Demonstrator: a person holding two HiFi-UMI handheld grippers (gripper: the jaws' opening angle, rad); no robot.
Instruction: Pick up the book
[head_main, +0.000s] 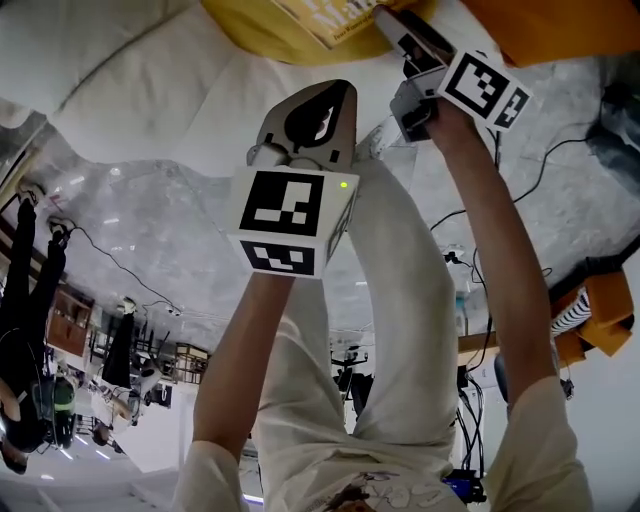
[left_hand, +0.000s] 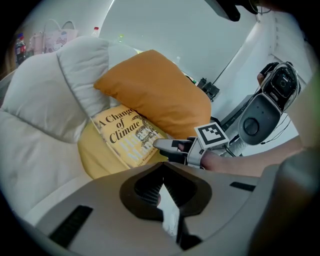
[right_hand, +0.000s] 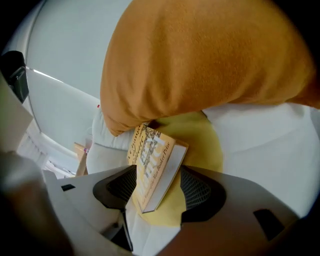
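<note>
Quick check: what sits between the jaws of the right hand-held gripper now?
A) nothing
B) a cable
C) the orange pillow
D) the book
D: in the right gripper view, the book stands edge-on between the parted jaws of the right hand-held gripper.

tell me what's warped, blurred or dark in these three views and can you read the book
Head view: heavy fisheye bending, evenly lit. Left gripper view: book title sharp, the near left hand-held gripper soft. Right gripper view: black vignette corners, orange pillow out of focus, book title hard to read.
</note>
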